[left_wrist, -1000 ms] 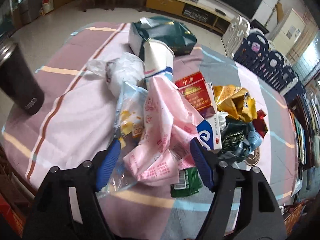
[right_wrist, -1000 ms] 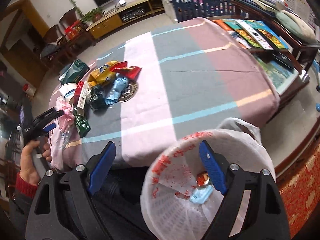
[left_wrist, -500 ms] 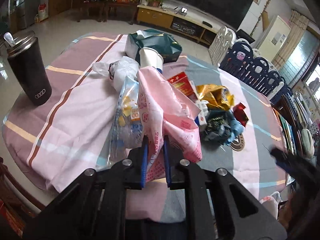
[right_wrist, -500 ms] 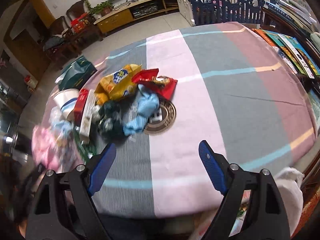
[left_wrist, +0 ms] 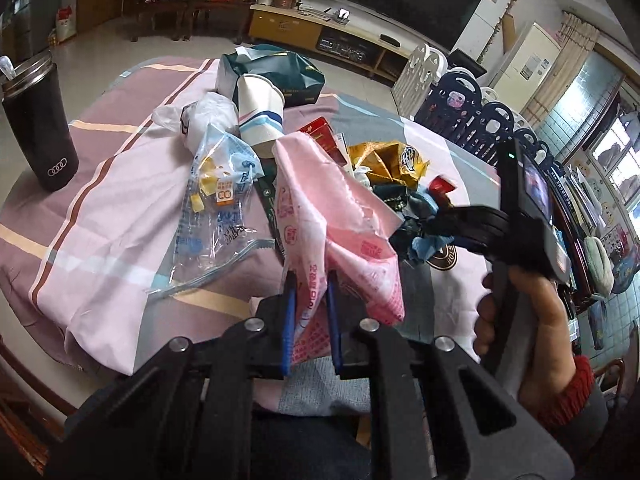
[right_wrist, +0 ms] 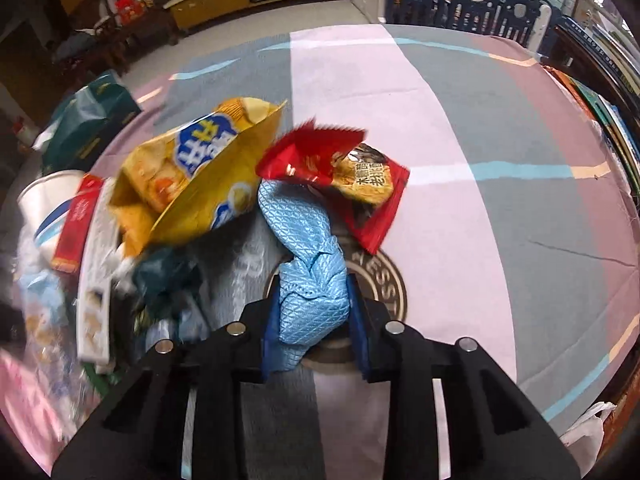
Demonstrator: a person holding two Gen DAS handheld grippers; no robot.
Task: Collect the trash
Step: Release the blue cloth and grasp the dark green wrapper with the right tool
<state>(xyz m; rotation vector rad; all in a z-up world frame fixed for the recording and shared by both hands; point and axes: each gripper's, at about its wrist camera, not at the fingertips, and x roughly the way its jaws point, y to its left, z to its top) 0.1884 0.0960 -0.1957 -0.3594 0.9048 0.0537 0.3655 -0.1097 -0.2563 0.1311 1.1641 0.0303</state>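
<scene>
My left gripper (left_wrist: pixel 310 316) is shut on a pink printed plastic bag (left_wrist: pixel 332 216), lifted above the table's near edge. My right gripper (right_wrist: pixel 314 330) is shut on a crumpled light blue wrapper (right_wrist: pixel 308 272) in the trash pile; it also shows in the left wrist view (left_wrist: pixel 430 236). Around the wrapper lie a yellow chip bag (right_wrist: pixel 200 172), a red snack packet (right_wrist: pixel 340 176) and dark green wrappers (right_wrist: pixel 164 276). A clear zip bag (left_wrist: pixel 218 208), a paper cup (left_wrist: pixel 260 114) and a white plastic bag (left_wrist: pixel 200 118) lie left of the pink bag.
A black tumbler (left_wrist: pixel 38 120) stands at the table's left edge. A dark green paper bag (left_wrist: pixel 276 72) sits at the far side. A round coaster (right_wrist: pixel 380 292) lies under the blue wrapper. A white trash bag (right_wrist: pixel 588 432) shows at lower right. Navy chairs (left_wrist: pixel 488 116) stand beyond the table.
My left gripper shut on the pink bag and lifted it. My right gripper swung from the trash bag to the pile and shut on the blue wrapper.
</scene>
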